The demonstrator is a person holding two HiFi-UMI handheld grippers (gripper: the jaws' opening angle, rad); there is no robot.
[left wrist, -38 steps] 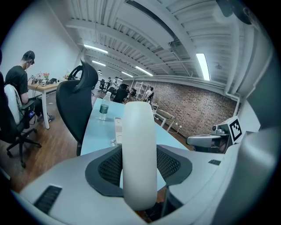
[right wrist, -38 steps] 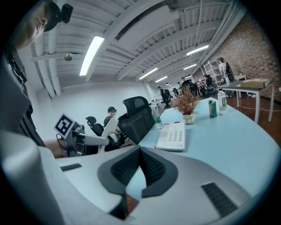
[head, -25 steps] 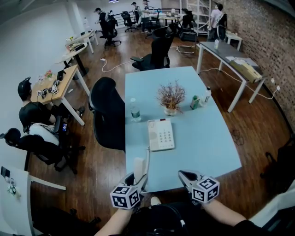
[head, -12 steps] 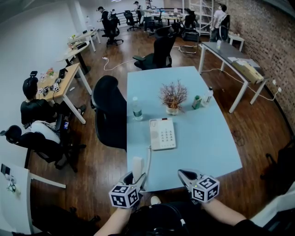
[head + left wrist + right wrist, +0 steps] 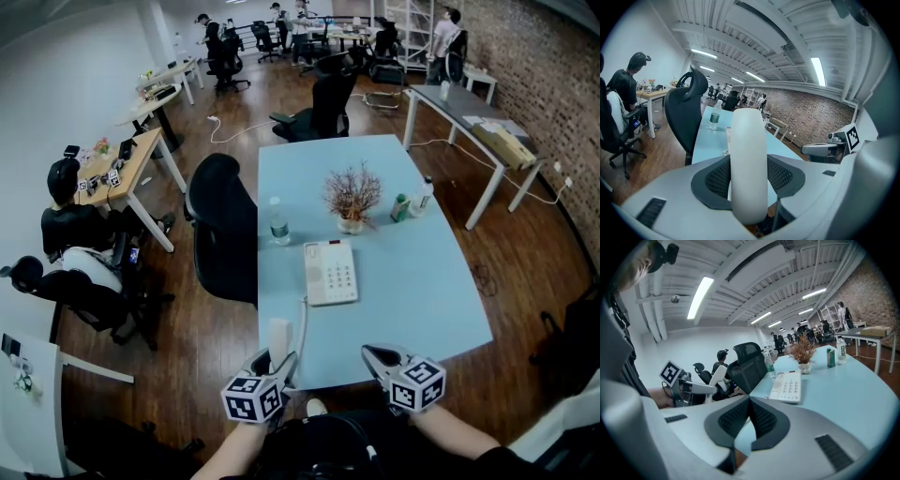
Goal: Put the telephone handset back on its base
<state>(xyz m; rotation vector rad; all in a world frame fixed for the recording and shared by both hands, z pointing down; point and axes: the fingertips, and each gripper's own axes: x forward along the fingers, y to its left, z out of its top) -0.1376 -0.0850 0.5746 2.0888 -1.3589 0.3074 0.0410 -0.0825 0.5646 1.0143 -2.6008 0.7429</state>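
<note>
The left gripper (image 5: 281, 362) hangs at the near left edge of the table (image 5: 422, 281), its jaws clamped on the lower part of the white handset (image 5: 749, 159). The handset stands about upright between the pads. The base (image 5: 330, 273) lies flat at the table's middle, farther off and a little right of the handset, well apart from it, keypad up. A cord (image 5: 302, 321) runs from the base's near left corner toward the handset. The right gripper (image 5: 377, 356) hovers over the near edge, right of the left one, with its jaws together and nothing between them. Beyond the base stand a plant (image 5: 350, 199) and, to its left, a bottle (image 5: 277, 225).
</note>
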